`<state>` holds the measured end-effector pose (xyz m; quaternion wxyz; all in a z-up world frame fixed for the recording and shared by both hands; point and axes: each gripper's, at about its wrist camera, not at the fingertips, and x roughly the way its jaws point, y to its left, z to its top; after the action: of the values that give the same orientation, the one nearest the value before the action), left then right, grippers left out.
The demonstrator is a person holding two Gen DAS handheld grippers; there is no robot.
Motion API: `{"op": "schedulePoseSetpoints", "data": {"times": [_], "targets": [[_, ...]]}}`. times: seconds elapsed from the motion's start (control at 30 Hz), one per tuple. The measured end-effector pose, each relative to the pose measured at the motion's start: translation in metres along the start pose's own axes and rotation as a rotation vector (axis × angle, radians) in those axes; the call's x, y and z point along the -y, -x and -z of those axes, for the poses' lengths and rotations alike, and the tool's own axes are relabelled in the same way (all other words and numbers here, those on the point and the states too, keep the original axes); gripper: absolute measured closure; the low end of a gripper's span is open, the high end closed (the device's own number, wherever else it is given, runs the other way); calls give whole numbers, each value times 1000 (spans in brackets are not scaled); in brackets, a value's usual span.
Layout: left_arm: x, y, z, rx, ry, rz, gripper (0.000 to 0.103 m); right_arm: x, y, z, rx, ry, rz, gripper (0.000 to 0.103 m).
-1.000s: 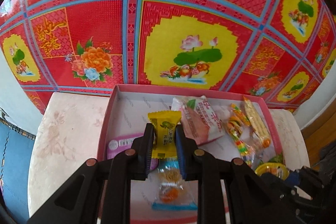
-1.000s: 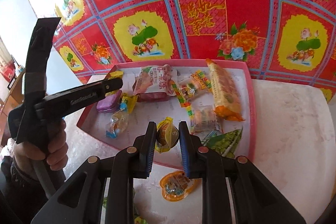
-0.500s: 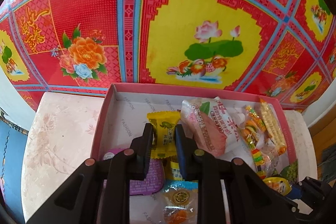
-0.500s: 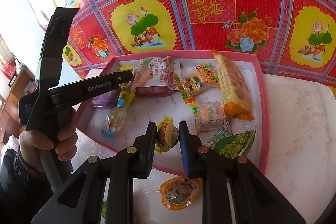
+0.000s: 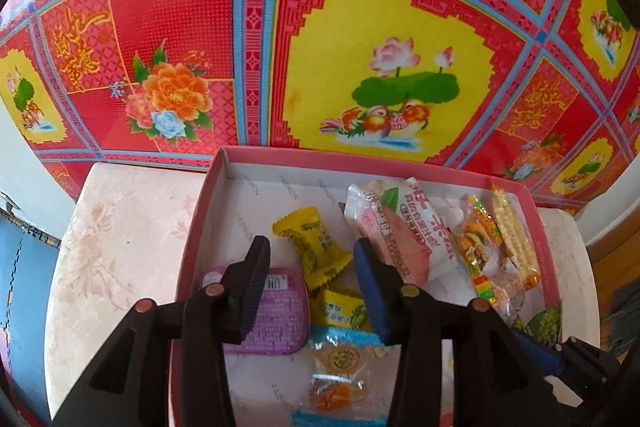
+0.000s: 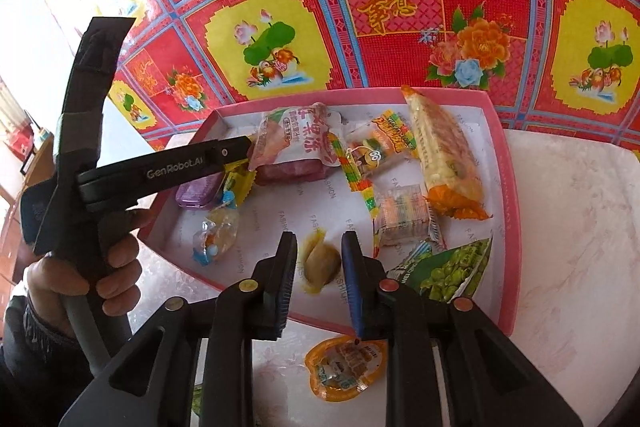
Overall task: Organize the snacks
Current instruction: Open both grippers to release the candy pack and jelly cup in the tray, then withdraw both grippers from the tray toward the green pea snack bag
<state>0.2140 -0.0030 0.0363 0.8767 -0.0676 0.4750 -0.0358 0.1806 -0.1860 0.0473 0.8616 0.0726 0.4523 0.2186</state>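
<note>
Left gripper (image 5: 310, 263) and right gripper (image 6: 319, 259) both point forward and down, jaws spread, gripping nothing.

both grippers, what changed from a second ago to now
The left gripper opened and let go of the yellow candy, which now lies in the pink box. The right gripper opened too, releasing the small yellow snack onto the box floor. The other snacks in the box and the orange jelly cup on the table stayed put.

A home: floral red wall covering (image 5: 180, 27) behind a pale table (image 5: 120, 247).
</note>
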Motion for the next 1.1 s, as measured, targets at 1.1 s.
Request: {"op": "schedulePoseSetpoints", "data": {"times": [1.1], "targets": [[9,90,38,1,14,60,52,3,70,31,92,-17,35,58]]}}
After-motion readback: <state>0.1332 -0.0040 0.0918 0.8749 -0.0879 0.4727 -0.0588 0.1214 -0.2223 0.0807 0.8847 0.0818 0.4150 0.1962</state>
